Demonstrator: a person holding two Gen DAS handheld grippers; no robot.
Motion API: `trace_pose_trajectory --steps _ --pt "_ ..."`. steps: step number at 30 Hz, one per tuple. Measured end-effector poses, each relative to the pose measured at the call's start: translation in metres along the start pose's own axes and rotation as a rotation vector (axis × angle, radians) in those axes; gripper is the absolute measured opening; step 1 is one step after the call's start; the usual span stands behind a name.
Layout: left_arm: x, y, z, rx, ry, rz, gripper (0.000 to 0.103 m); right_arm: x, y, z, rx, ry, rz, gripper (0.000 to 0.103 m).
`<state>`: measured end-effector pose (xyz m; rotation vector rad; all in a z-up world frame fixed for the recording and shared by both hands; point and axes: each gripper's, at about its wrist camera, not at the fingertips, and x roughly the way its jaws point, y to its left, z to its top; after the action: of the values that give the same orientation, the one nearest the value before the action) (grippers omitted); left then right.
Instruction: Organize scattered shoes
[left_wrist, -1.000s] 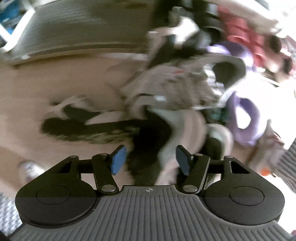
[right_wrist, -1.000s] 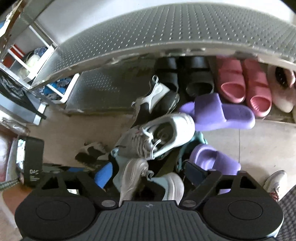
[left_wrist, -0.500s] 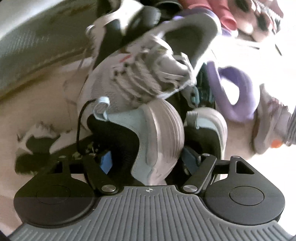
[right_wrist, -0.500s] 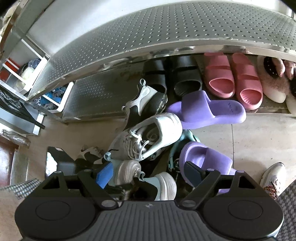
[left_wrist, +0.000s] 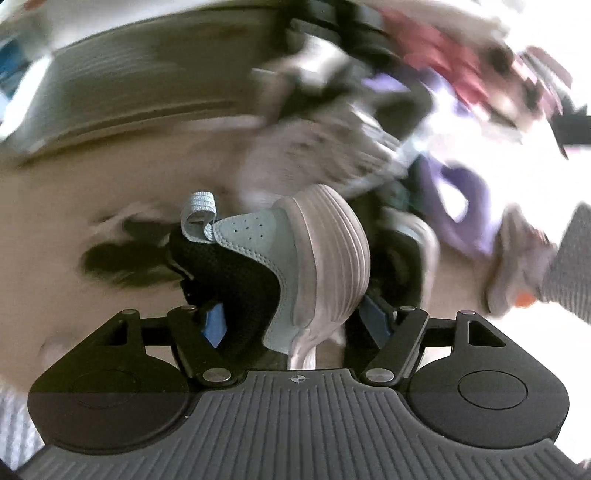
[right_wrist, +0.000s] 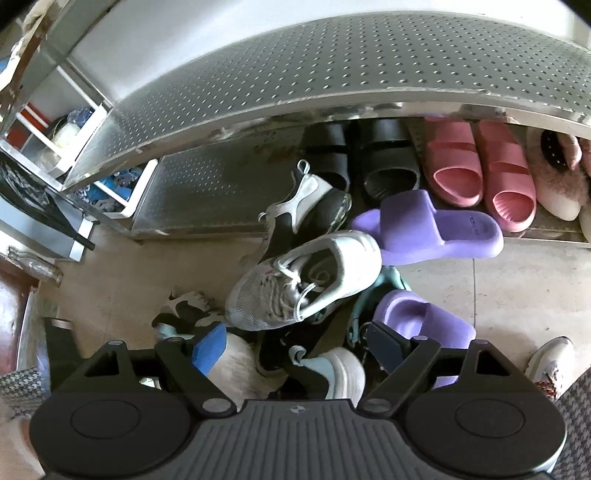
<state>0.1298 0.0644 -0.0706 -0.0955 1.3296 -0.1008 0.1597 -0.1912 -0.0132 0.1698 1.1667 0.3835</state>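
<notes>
Left gripper (left_wrist: 295, 326) has its fingers (left_wrist: 215, 326) about half open and clamped on the heel of a light-blue sneaker (left_wrist: 284, 258): 1 pad on the black mesh collar side, the other behind the ribbed pale sole, shoe standing up between them. Background smeared, so whether the shoe is clear of the pile I cannot tell. Judgement: sneaker is light, upper soft and squashy, sole stiffer and grippy; heel counter is the firmest hold, pull loop too flimsy, mesh may slip if pinched alone. Right gripper (right_wrist: 295, 345) hovers with fingers (right_wrist: 210, 345) wide apart and nothing held; directly below them lies the matching light-blue sneaker (right_wrist: 332, 373), ahead of them a white laced sneaker (right_wrist: 306, 280), and beyond it a white-and-black sneaker (right_wrist: 303, 206). Just ahead-right of the fingers 1 purple slide (right_wrist: 424, 317), the other purple slide (right_wrist: 428, 229) farther ahead at the rack edge; slides look rubbery, light, easy at the strap. Metal shoe rack (right_wrist: 332, 62) far ahead: lower shelf holds black slides (right_wrist: 384, 158), pink slides (right_wrist: 480, 166), a fluffy pink slipper (right_wrist: 557, 177); left part of that shelf bare. Floor (right_wrist: 517, 280) tiled.
</notes>
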Motion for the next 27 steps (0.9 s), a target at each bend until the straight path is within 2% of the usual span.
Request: trace_pose_trajectory --steps 4,6,10,11,13,15,17,21,22,24,25,27 --pt "-0.037 0.053 0.015 -0.122 -0.049 0.208 0.074 0.007 0.014 0.000 -0.032 0.013 0.008 0.085" --pt "-0.041 0.082 0.042 -0.139 -0.071 0.385 0.074 0.014 0.020 -0.001 -0.048 0.030 0.006 0.085" --pt "-0.017 0.119 0.087 -0.170 -0.062 0.498 0.075 0.026 0.020 0.000 -0.055 0.058 -0.020 0.086" --pt "-0.008 0.125 0.096 -0.184 -0.051 0.496 0.078 0.029 0.020 0.000 -0.056 0.064 -0.028 0.087" --pt "0.017 0.141 0.121 -0.215 0.010 0.464 0.077 0.034 0.017 0.001 -0.060 0.076 -0.044 0.088" --pt "0.021 0.145 0.131 -0.237 0.037 0.483 0.080 0.041 0.014 0.000 -0.061 0.098 -0.067 0.088" --pt "0.009 0.140 0.135 -0.227 0.028 0.491 0.088 0.048 0.013 -0.002 -0.061 0.126 -0.072 0.088" --pt "-0.056 0.128 0.123 -0.183 -0.048 0.440 0.091 0.059 0.032 -0.007 -0.146 0.147 -0.033 0.088" --pt "-0.072 0.128 0.118 -0.200 -0.084 0.431 0.095 0.061 0.040 -0.009 -0.184 0.142 -0.016 0.088" --pt "-0.111 0.131 0.101 -0.262 -0.190 0.399 0.097 0.075 0.062 -0.011 -0.278 0.155 0.033 0.086" --pt "-0.119 0.135 0.096 -0.283 -0.213 0.392 0.098 0.084 0.077 -0.012 -0.331 0.167 0.063 0.081" --pt "-0.132 0.152 0.088 -0.336 -0.256 0.376 0.098 0.111 0.111 -0.009 -0.426 0.189 0.112 0.078"
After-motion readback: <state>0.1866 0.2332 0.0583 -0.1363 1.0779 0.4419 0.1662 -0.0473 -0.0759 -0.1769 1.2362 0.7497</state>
